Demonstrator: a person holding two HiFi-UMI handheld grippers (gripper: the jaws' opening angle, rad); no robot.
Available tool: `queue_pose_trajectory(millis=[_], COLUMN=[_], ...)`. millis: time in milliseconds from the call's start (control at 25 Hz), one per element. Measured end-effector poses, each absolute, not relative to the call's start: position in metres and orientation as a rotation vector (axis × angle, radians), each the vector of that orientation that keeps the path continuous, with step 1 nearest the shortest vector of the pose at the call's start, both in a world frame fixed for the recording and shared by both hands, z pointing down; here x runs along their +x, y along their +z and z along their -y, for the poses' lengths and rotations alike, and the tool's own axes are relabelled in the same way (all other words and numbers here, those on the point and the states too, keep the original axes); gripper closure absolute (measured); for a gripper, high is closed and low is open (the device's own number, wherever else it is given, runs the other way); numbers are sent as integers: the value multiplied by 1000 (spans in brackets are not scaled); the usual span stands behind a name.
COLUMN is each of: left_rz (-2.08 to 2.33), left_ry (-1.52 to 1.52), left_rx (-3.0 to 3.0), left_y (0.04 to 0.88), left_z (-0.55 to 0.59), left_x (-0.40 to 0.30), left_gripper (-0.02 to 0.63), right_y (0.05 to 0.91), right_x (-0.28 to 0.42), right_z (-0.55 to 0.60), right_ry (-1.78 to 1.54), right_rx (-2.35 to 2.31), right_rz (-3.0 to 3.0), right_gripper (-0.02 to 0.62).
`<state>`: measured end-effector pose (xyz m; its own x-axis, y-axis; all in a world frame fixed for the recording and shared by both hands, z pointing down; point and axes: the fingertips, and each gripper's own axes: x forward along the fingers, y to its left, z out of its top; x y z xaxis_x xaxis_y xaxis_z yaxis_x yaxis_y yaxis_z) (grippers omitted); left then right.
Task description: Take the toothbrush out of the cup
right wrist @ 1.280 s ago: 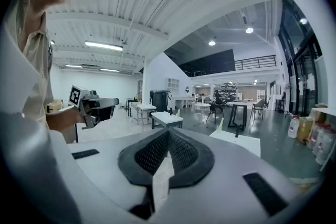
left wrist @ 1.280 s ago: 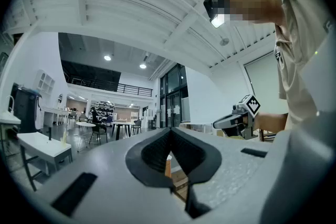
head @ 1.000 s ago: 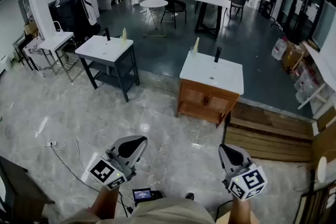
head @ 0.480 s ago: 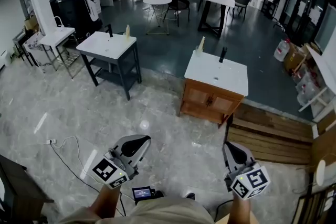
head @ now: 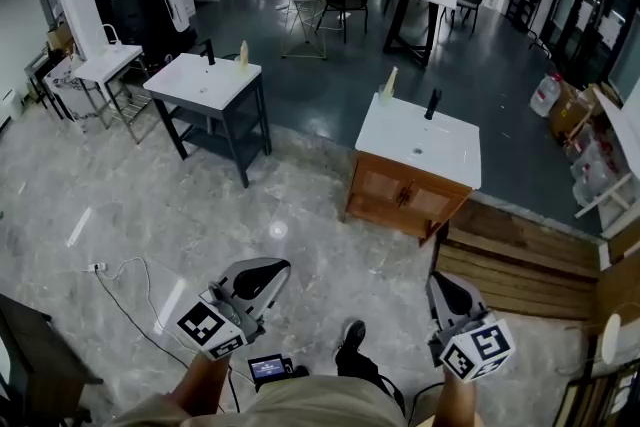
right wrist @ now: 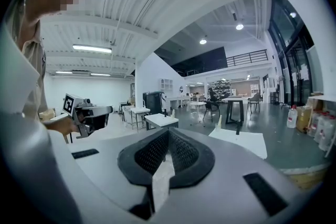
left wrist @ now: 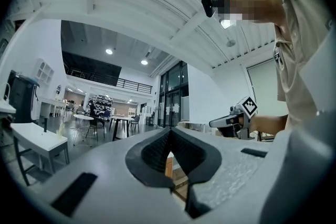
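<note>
In the head view, a brown wooden cabinet point(head: 405, 200) with a white rectangular basin top stands on the floor ahead, well apart from both grippers. A pale upright object point(head: 389, 83) stands at the back-left corner of the cabinet's top; it is too small to tell whether it is the cup with the toothbrush. A black tap point(head: 432, 104) rises at the back of the same top, to the right of that object. A dark-framed stand with a white top point(head: 190, 87) sits well to the cabinet's left, and a wooden plank platform point(head: 520, 260) lies just beside the cabinet's right. The grey left gripper point(head: 272, 270) is held on the near side of the cabinet and to its left, the grey right gripper point(head: 447, 281) on the near side below its right edge, and a black shoe point(head: 350, 339) shows between the 2. In the left gripper view, the left gripper's 2 black ribbed pads point(left wrist: 157, 149) meet along 1 seam with nothing between them, and the cabinet's wood shows in the notch beneath. In the right gripper view, the right gripper's jaws are likewise pressed together and empty, pointing toward the cabinet, whose white top, tap and pale object lie ahead and to the right.
</note>
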<state>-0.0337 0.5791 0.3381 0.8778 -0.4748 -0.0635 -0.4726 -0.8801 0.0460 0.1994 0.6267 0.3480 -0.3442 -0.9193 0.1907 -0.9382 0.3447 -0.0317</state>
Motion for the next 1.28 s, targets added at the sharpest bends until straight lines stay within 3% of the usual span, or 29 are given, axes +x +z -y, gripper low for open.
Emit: queue_pose_trajectory(millis=[760, 1280], left_rz=[971, 988], left_ry=[-47, -23], left_rx=[2982, 2965], left_y=[329, 336], left_z=[-346, -219], left_x=[127, 154], left_gripper=[600, 600], right_y=[366, 383], right_x=[358, 389], right_z=[-351, -232], right_ry=[212, 278], right_rx=[1509, 1507], right_rz=[2637, 2631], right_gripper=[591, 591])
